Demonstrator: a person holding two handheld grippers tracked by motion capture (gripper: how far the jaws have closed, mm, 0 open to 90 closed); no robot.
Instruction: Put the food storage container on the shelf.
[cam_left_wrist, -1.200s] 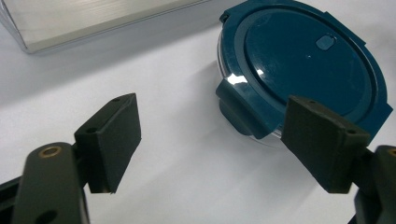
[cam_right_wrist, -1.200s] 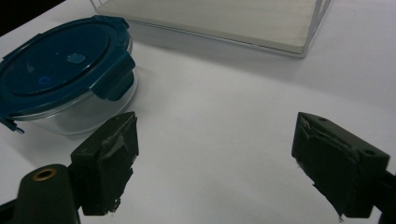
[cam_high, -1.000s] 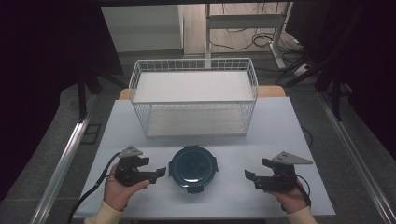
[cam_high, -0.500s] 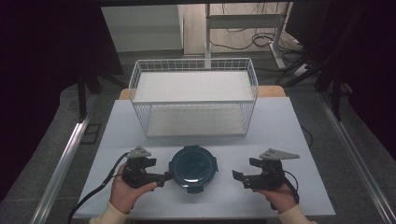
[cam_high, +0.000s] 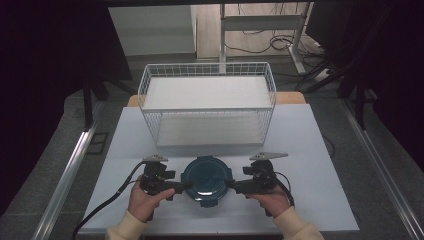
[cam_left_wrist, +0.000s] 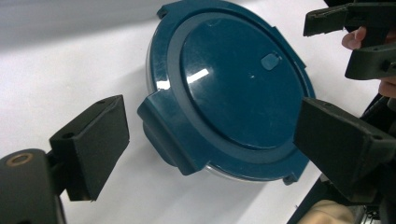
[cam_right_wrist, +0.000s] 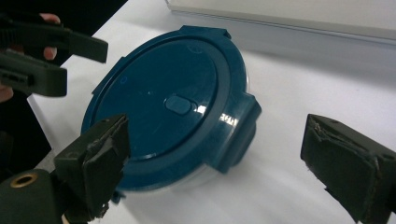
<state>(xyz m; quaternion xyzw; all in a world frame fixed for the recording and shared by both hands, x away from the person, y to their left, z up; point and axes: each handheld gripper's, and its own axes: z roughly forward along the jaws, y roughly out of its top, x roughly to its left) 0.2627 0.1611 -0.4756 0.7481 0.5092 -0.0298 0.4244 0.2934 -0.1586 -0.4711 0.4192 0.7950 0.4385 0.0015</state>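
A round container with a dark blue lid (cam_high: 206, 180) (cam_left_wrist: 233, 79) (cam_right_wrist: 159, 107) sits on the white table (cam_high: 310, 150) near its front edge. My left gripper (cam_high: 185, 186) (cam_left_wrist: 215, 154) is at its left side, and a lid latch tab (cam_left_wrist: 168, 135) lies between the wide-set jaws without touching the pads. My right gripper (cam_high: 232, 186) (cam_right_wrist: 224, 168) is at the container's right side, and another latch tab (cam_right_wrist: 238, 126) sits between its jaws, also untouched. Both pairs of jaws have just been opening, and both grippers stand open.
A white wire basket (cam_high: 207, 107) stands behind the container at the table's far middle. In each gripper view the other gripper shows beyond the lid. Bare table lies to the left and right of the hands. Metal rails run along both sides.
Both hands have moved inward toward the container, the right one farther. The jaws now flank the lid's side tabs. The container has not moved.
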